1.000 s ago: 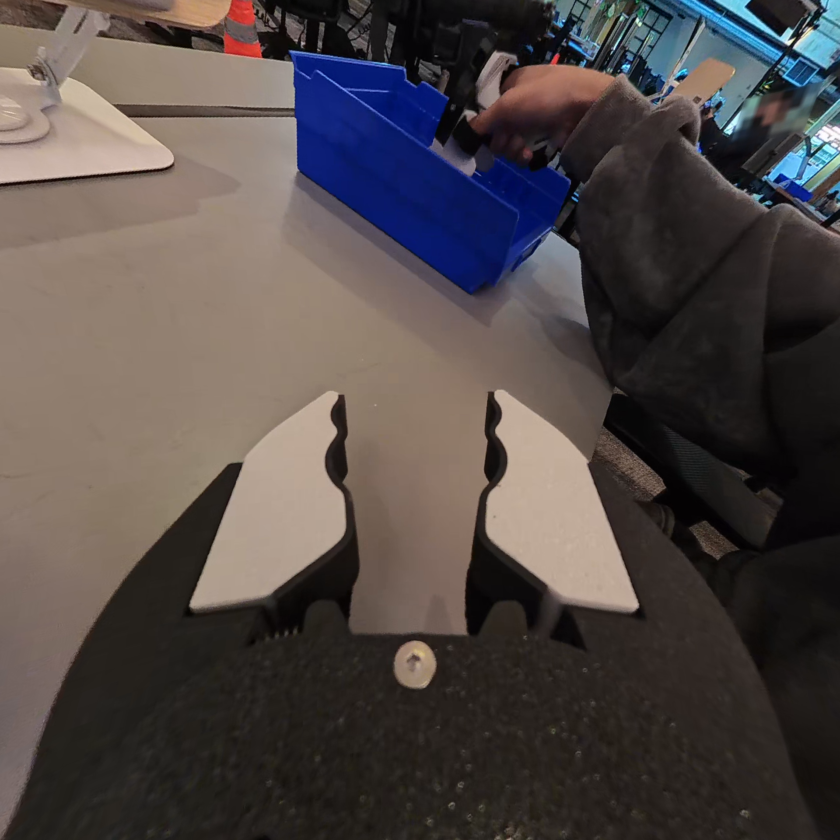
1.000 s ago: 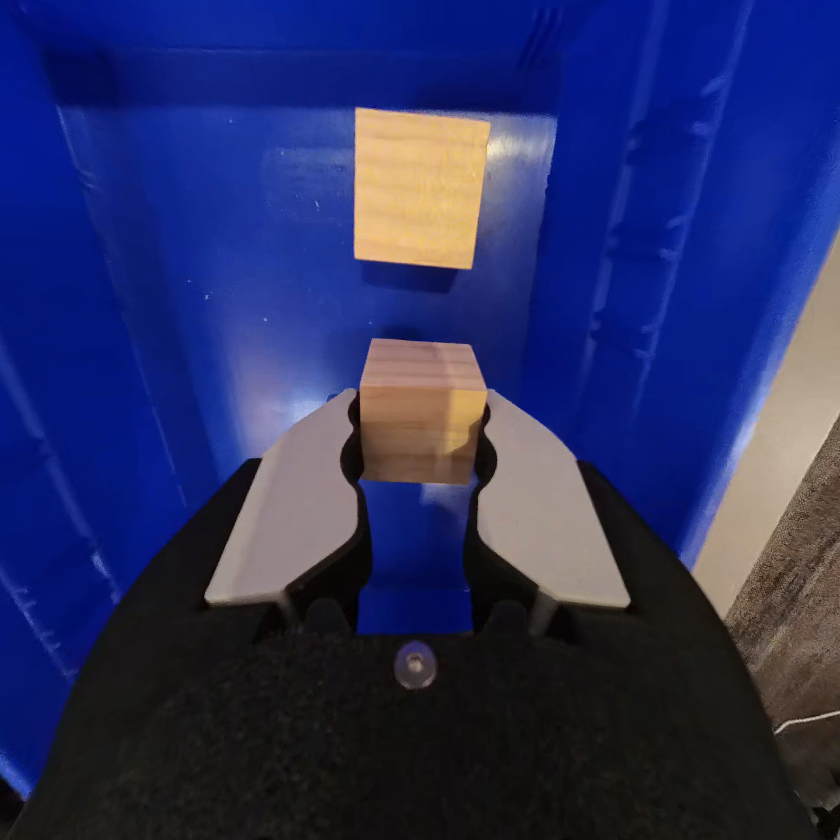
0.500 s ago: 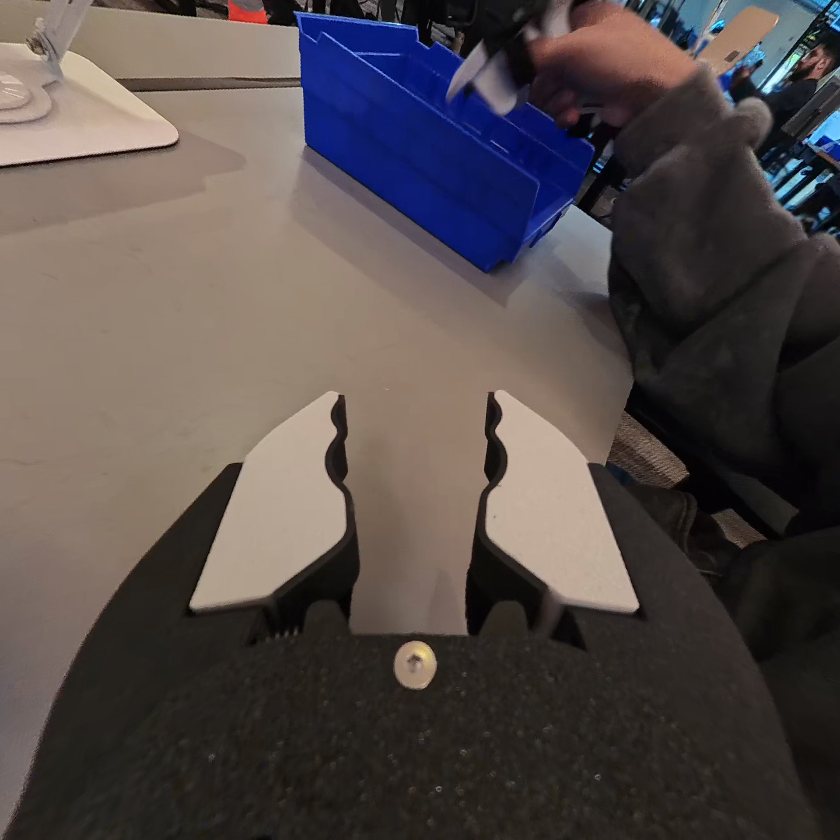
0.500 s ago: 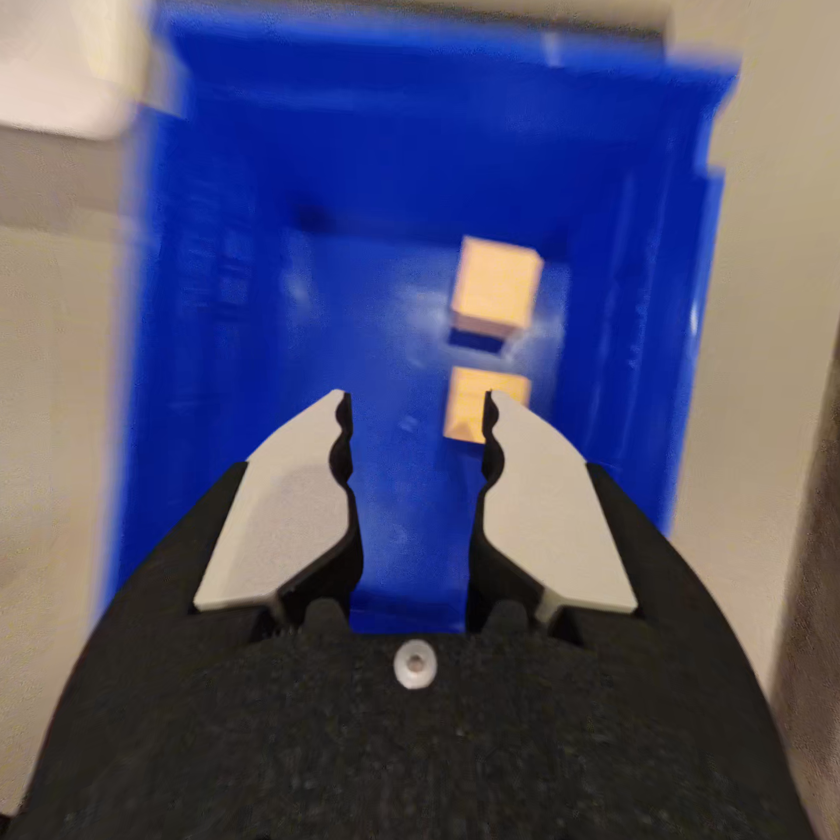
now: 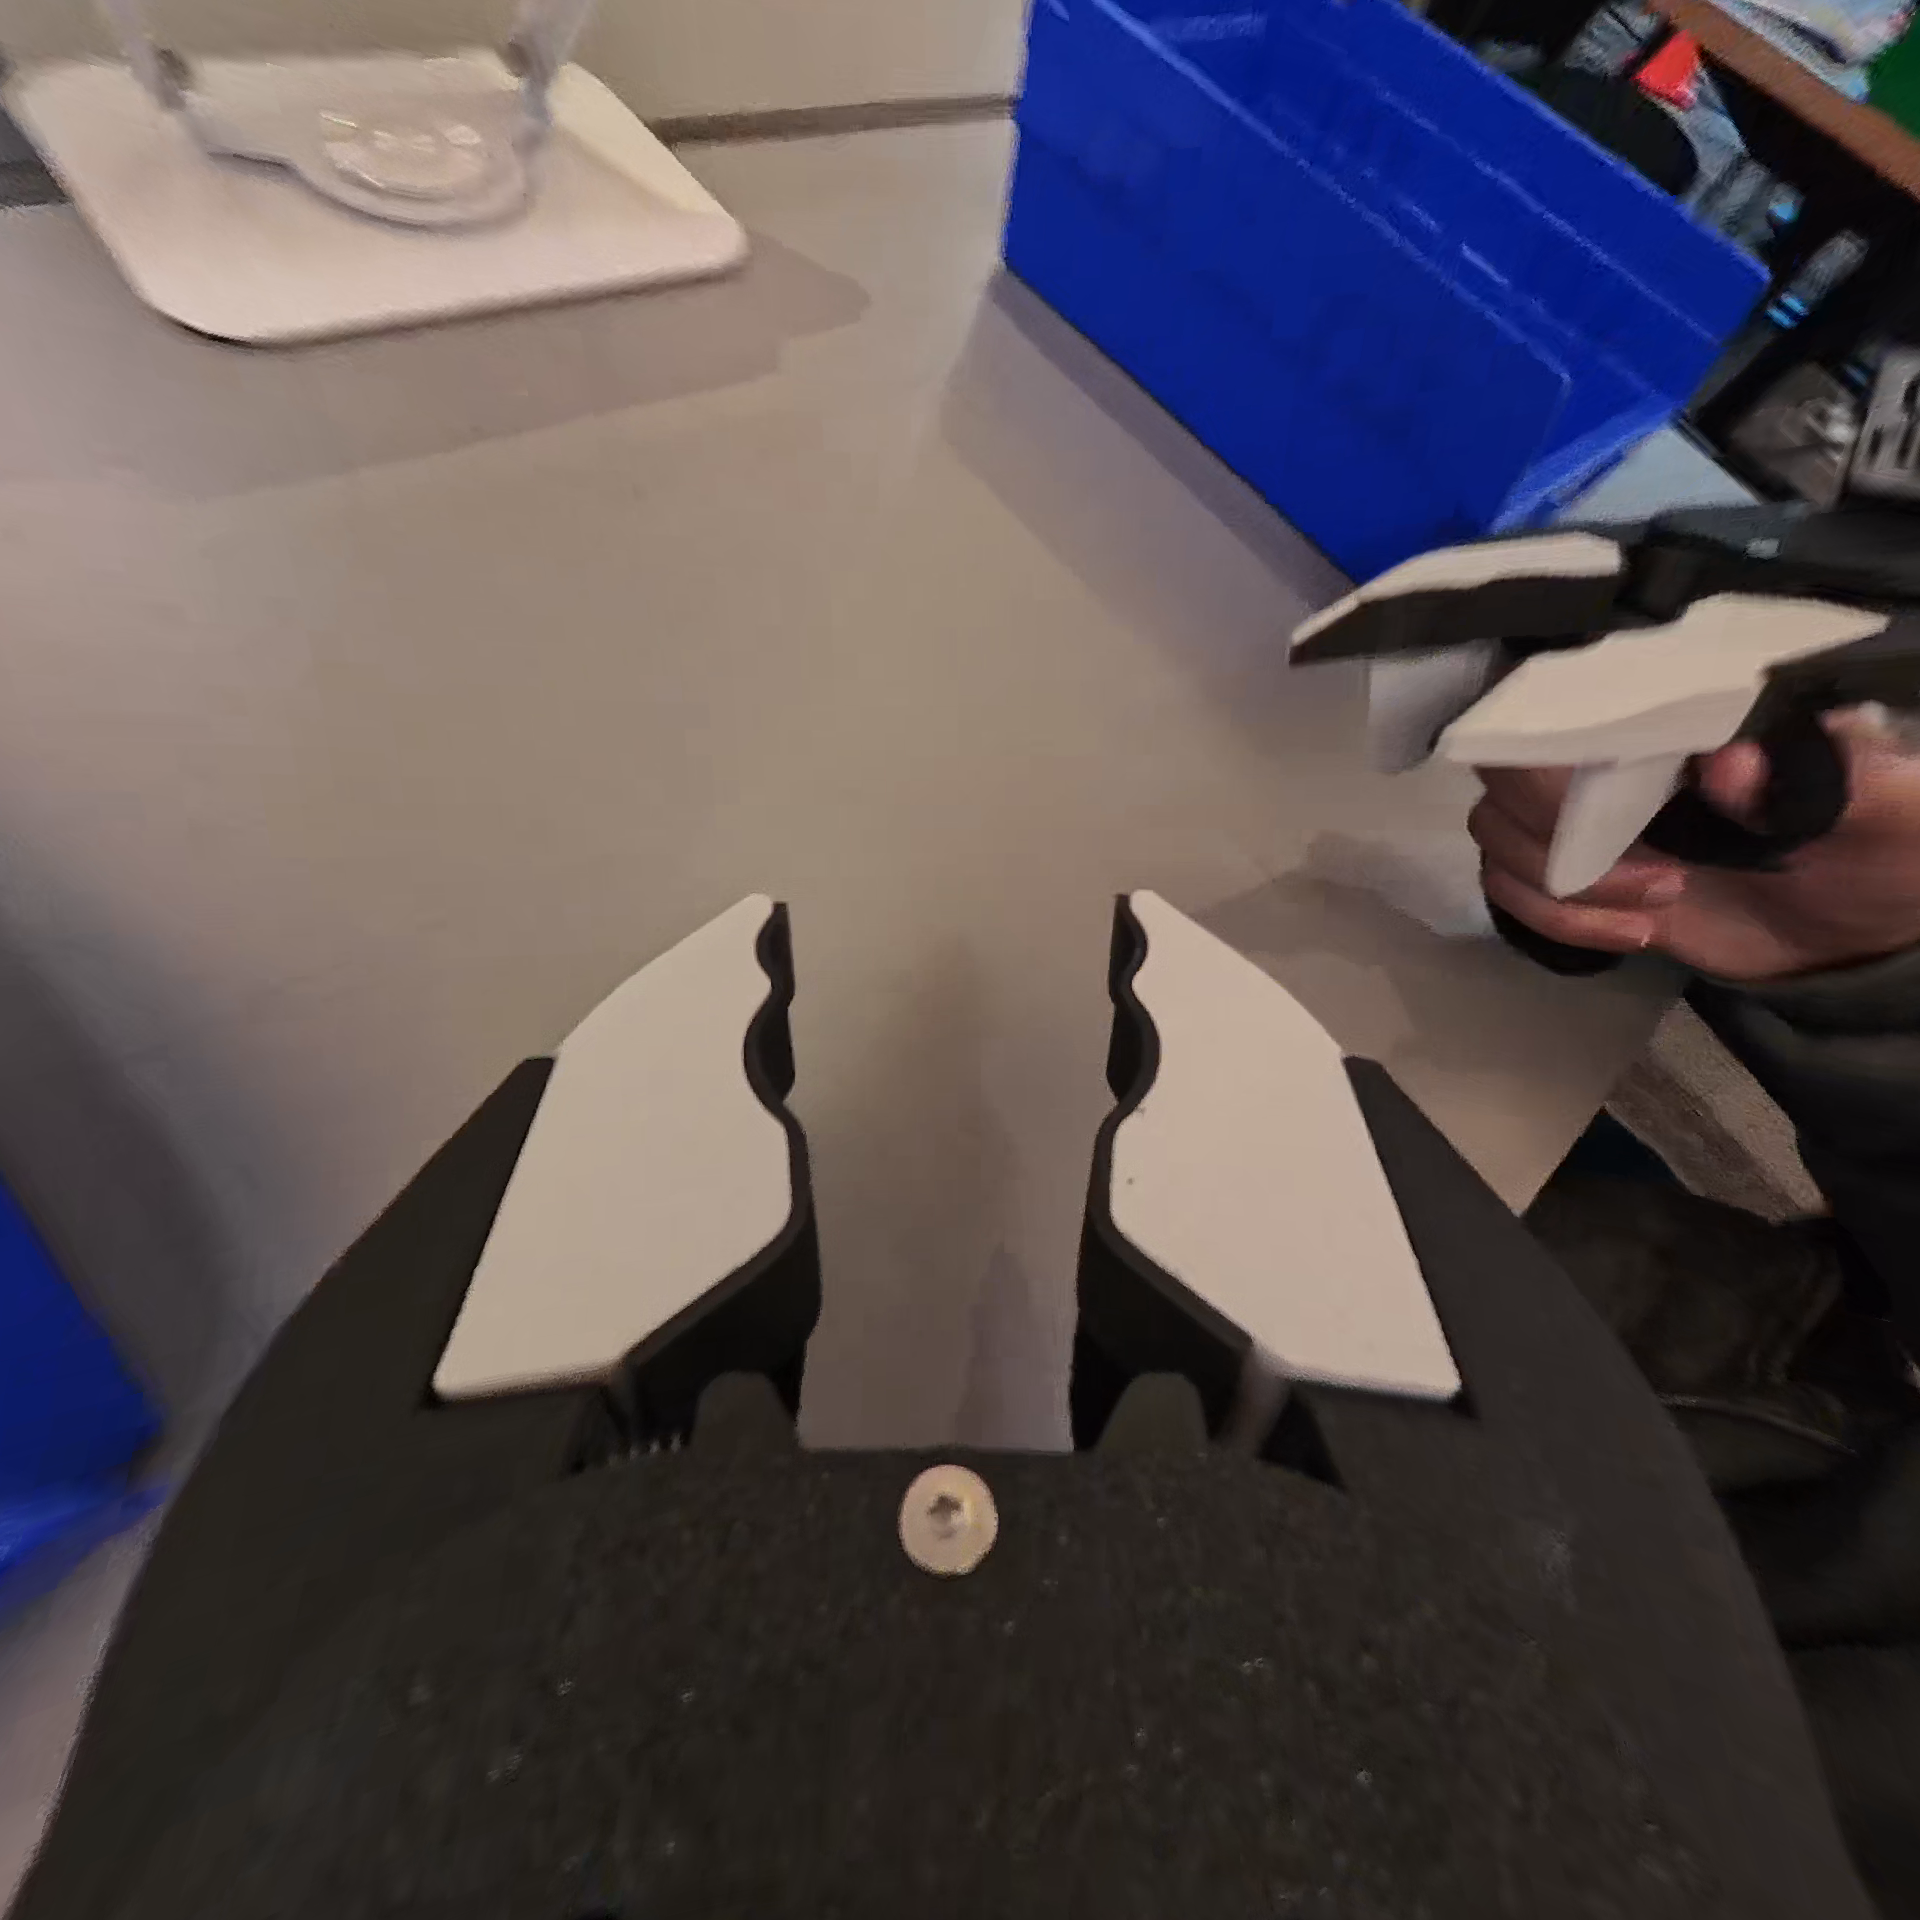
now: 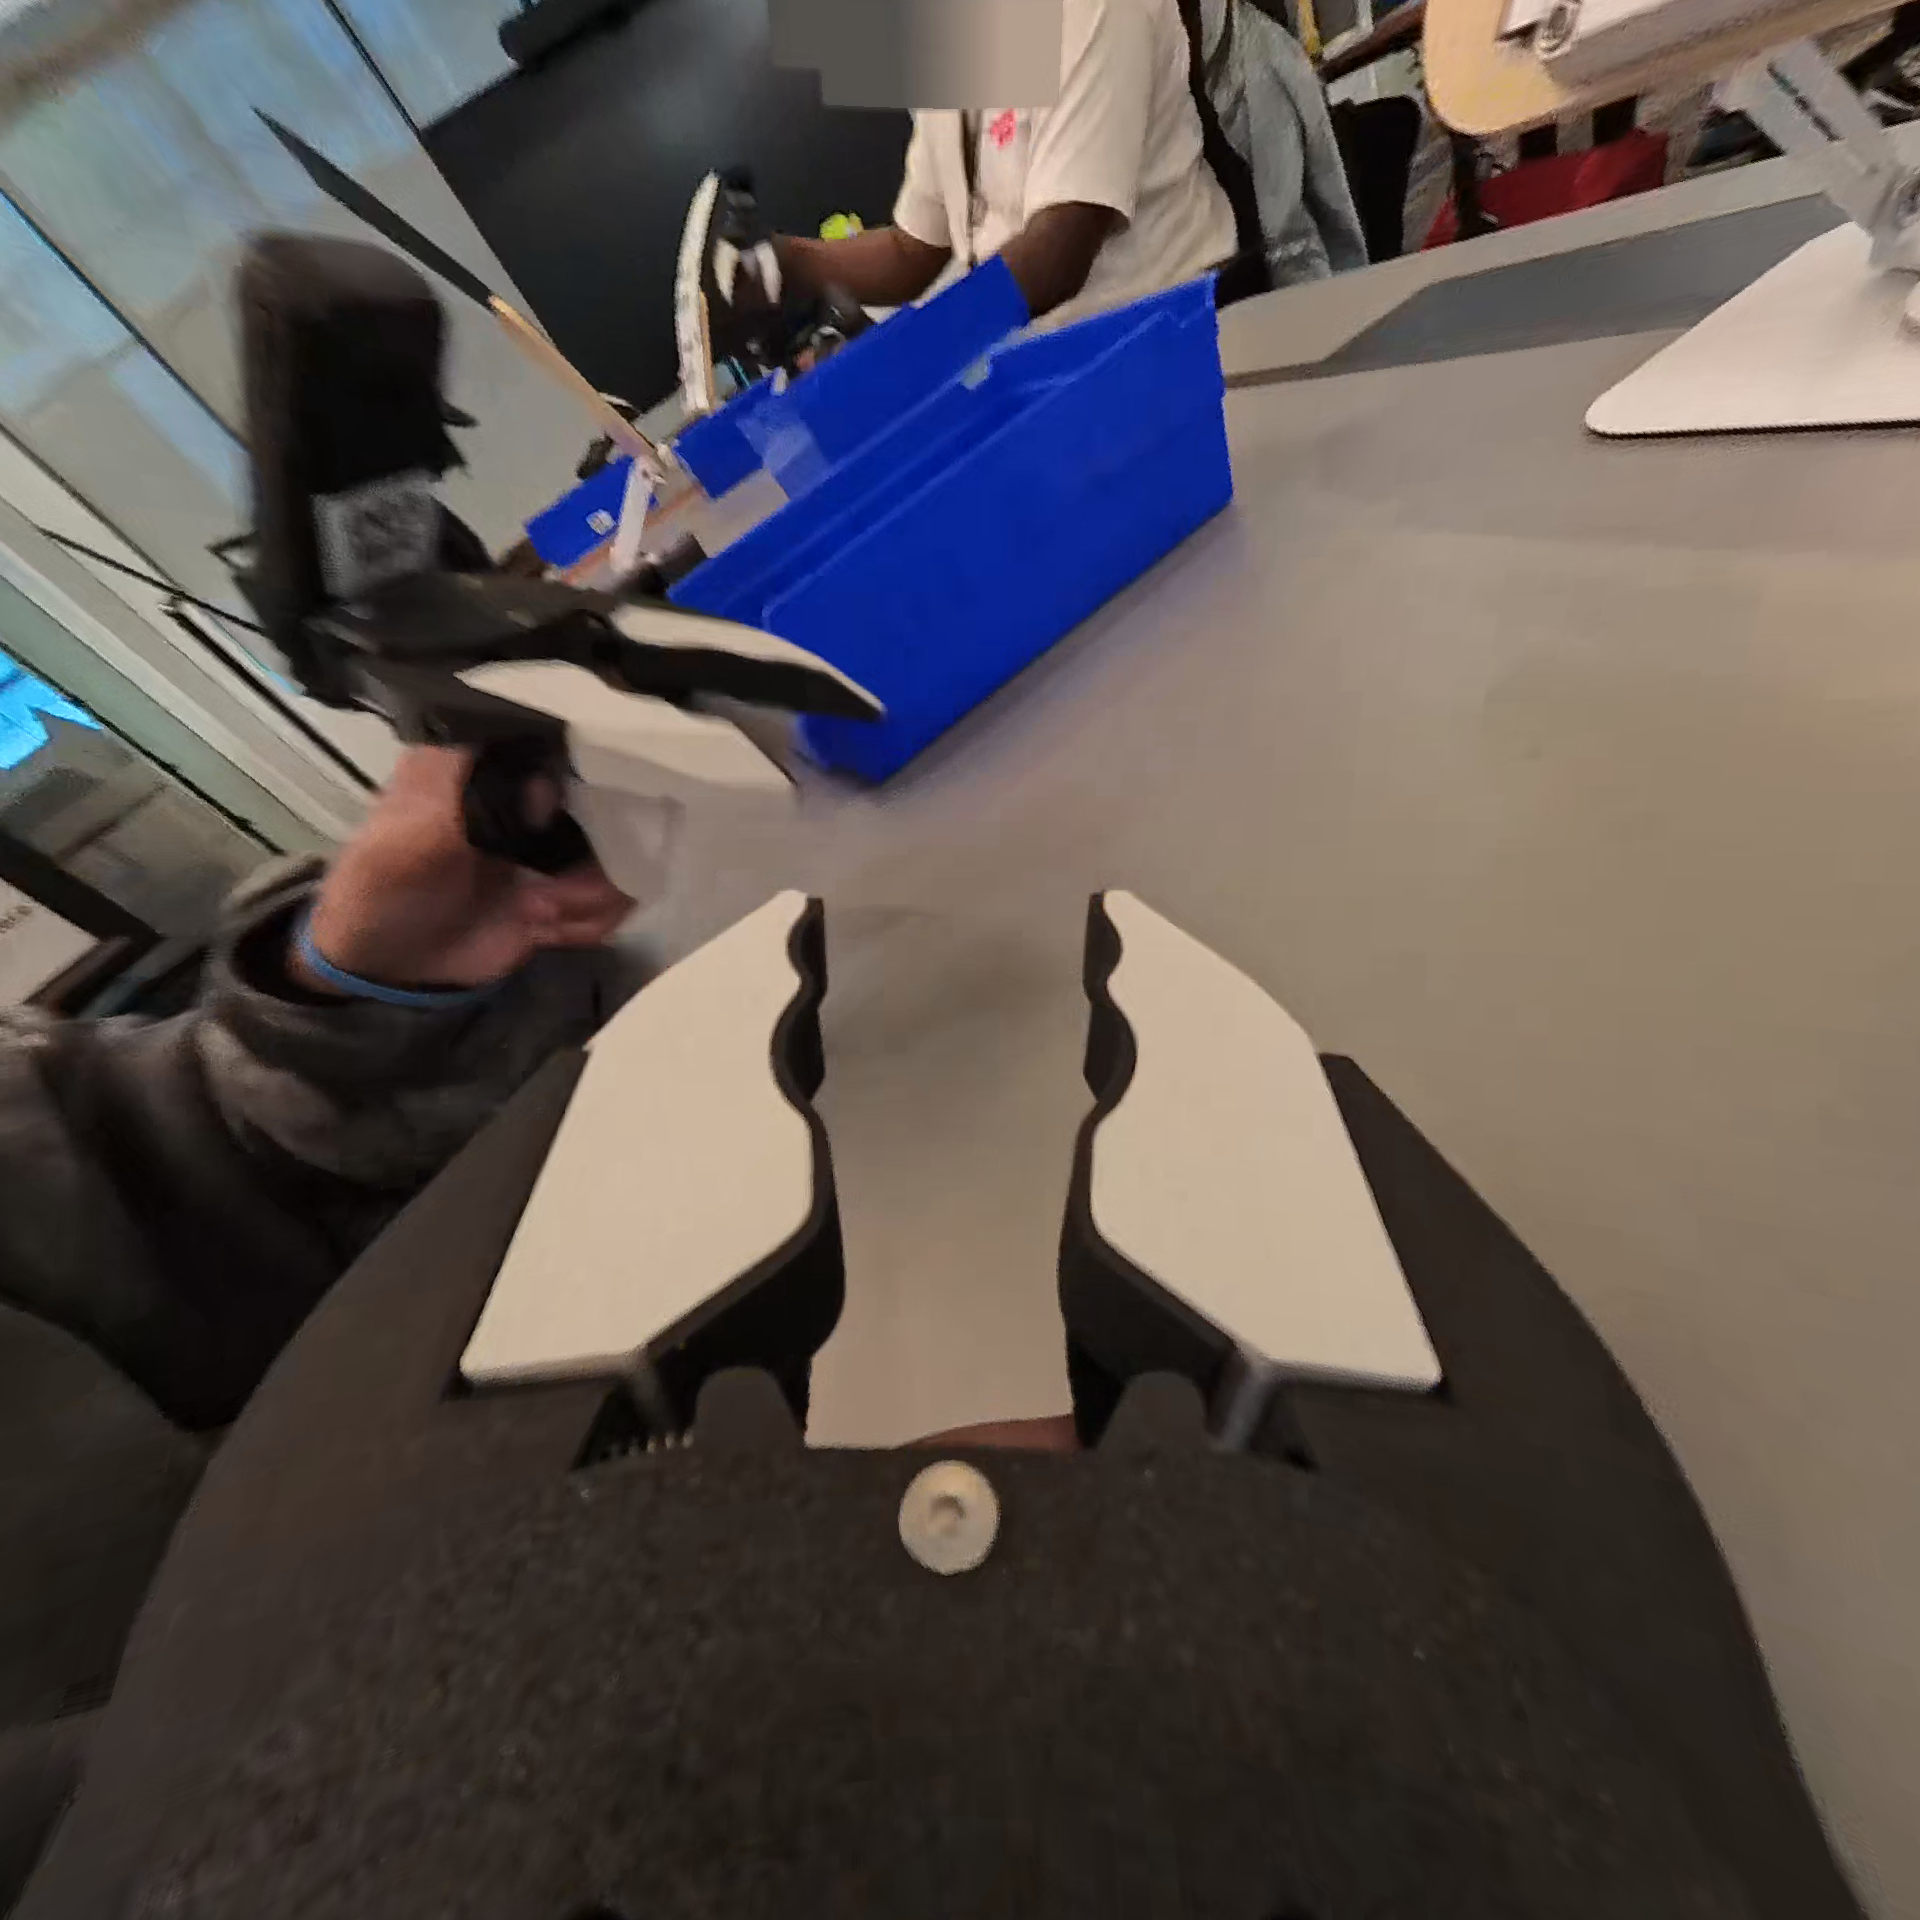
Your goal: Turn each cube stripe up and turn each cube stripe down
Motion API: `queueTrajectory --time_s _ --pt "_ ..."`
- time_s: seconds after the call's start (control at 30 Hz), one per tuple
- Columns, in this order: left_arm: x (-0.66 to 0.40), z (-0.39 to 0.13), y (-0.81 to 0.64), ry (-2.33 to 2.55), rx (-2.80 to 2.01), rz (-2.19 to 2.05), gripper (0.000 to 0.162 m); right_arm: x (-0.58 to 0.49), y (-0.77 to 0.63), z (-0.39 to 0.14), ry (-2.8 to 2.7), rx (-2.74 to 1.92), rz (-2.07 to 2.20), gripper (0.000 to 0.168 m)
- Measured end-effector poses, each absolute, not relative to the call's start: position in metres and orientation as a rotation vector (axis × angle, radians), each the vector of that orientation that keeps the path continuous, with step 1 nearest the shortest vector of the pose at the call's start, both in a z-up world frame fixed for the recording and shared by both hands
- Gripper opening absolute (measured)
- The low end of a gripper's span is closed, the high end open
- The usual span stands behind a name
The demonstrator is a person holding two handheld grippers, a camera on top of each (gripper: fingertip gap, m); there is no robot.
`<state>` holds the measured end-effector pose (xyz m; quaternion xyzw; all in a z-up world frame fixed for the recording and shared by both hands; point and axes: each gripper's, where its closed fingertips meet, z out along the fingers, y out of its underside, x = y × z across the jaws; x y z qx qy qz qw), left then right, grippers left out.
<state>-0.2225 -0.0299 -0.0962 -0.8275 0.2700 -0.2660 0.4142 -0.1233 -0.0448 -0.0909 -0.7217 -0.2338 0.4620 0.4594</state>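
1. Hovering above the grey table (image 5: 582,727), the left gripper (image 5: 951,914) has its two white-faced fingers (image 5: 644,1164) spread wide, with only bare tabletop in the gap between them.
2. In the right wrist view, the right gripper (image 6: 951,909) is the same: fingers wide apart, nothing held, tabletop showing through the gap.
3. Each gripper shows in the other's view a little farther out. In the left wrist view the right gripper (image 5: 1382,686) comes in from the right edge, gripped by a hand (image 5: 1704,883), its fingers parted and empty. In the right wrist view the left gripper (image 6: 790,727) reaches in from the left, held by a hand (image 6: 447,894) in a grey sleeve (image 6: 166,1122), blurred but apparently open.
4. Beyond both grippers a blue bin (image 5: 1330,281) stands on the table, well apart from either one.
5. The cubes do not show in either view; the bin's inside is hidden from these angles, so I cannot tell where they lie or which way their stripes face.
6. Farther back a white stand base (image 5: 395,260) rests on the table.
7. Farthest off, in the right wrist view, a person in a white shirt (image 6: 1070,156) stands behind more blue bins (image 6: 790,426).
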Motion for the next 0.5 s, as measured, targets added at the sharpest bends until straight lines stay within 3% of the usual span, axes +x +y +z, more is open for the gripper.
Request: queueTrajectory --time_s 0.13,0.2,0.33,0.5 --pt "-0.303 -0.032 0.001 0.454 -2.065 -0.426 0.054 -0.115 -0.043 -0.095 -0.537 -1.799 1.123 0.045" --pt "-0.351 -0.023 0.023 0.363 -2.186 -0.300 0.061 -0.115 -0.044 -0.097 -0.548 -1.812 1.126 0.044" --pt "-0.417 -0.057 0.073 0.253 -2.524 -0.120 0.070 -0.117 -0.048 -0.102 -0.626 -1.826 1.050 0.043" --pt "-0.434 -0.112 0.124 0.113 -2.756 -0.124 0.064 -0.119 -0.054 -0.102 -0.694 -1.817 0.982 0.042"
